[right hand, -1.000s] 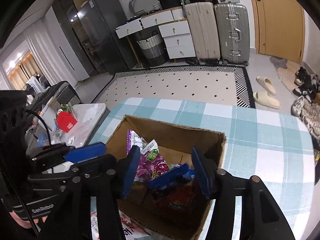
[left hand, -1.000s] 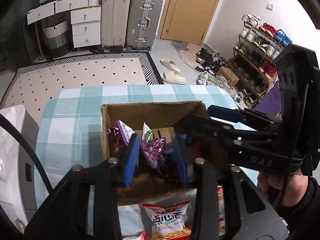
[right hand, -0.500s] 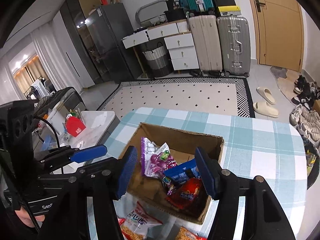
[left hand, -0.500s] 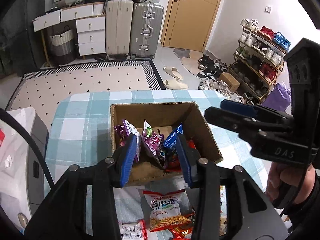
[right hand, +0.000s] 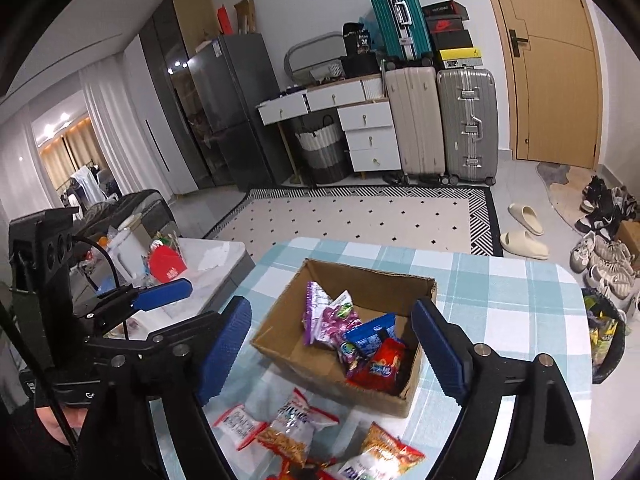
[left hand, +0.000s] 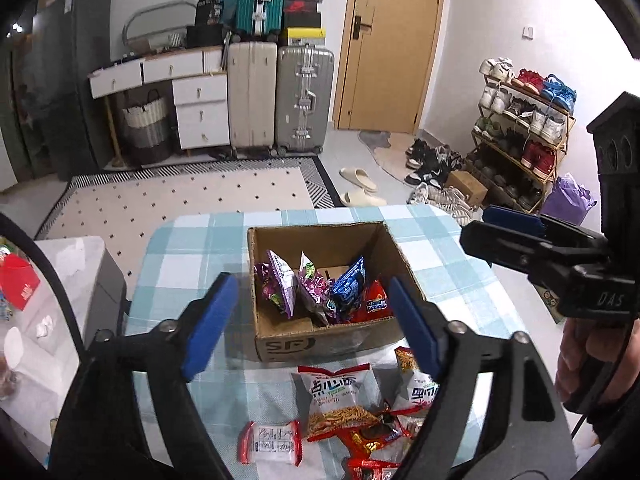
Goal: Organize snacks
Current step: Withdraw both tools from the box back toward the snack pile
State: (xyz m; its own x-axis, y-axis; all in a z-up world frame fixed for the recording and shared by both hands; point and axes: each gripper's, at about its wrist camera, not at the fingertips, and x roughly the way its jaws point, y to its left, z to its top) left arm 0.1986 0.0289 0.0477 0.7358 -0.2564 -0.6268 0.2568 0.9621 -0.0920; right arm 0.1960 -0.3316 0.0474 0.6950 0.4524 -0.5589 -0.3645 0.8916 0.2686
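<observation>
Both the left gripper [left hand: 312, 320] and right gripper [right hand: 332, 348] have just been opening; jaws wide, nothing between them. Snack packets [left hand: 320, 292] sit in the cardboard box [left hand: 320, 340] on the checked table [right hand: 500, 300]; only the left wrist view shows the shoe rack [left hand: 520, 128]

The left gripper [left hand: 316, 320], jaws just opening and empty, hung above the box [left hand: 320, 340]. 4 packets [left hand: 324, 290] stood inside; more snacks [left hand: 340, 396] lay at 6 o'clock.
</observation>
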